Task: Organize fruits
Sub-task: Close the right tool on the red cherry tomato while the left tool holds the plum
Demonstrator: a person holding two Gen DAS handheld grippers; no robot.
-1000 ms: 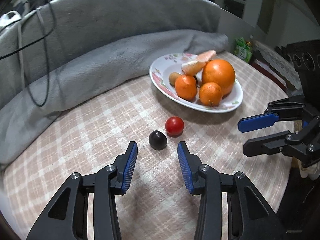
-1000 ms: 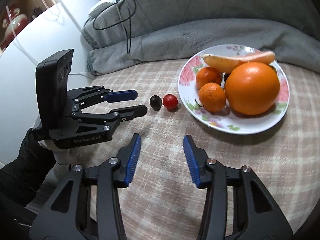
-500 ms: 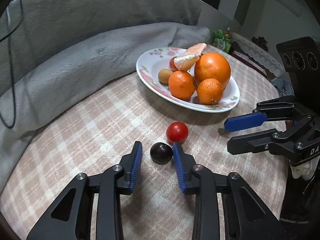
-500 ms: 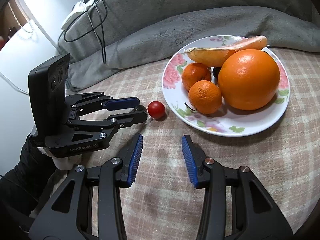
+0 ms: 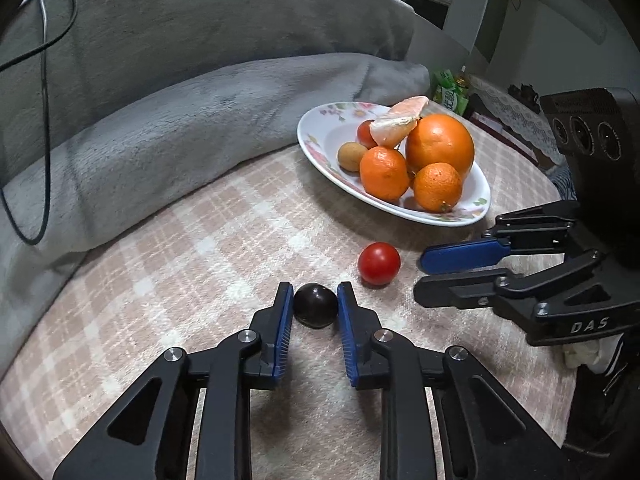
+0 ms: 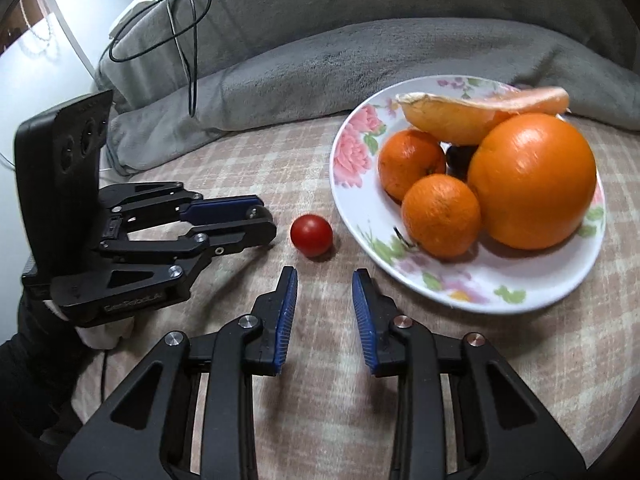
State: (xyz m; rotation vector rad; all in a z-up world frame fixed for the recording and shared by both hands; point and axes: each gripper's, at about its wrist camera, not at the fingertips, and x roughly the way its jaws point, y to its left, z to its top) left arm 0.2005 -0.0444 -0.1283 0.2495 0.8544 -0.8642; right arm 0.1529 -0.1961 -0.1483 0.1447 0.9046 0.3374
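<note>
My left gripper [image 5: 314, 298] is shut on a small dark plum [image 5: 315, 310] that rests on the checked cloth. A red cherry tomato [image 5: 379, 263] lies just right of it, also in the right wrist view [image 6: 311, 235]. A floral plate [image 5: 320, 126] beyond holds a big orange [image 5: 439, 147], two mandarins, a peeled segment and small fruits. My right gripper [image 6: 325, 284] is open and empty, just short of the tomato and left of the plate [image 6: 352, 148]. The left gripper [image 6: 256, 222] hides the plum in the right wrist view.
A grey blanket [image 5: 180, 92] with a black cable [image 5: 42, 80] bounds the far side of the checked cloth [image 5: 180, 248]. A green packet [image 5: 450, 94] stands behind the plate. The right gripper's body [image 5: 560, 280] is close on the right.
My left gripper moved forward and closed its jaws onto the dark plum. My right gripper moved forward toward the tomato and narrowed slightly.
</note>
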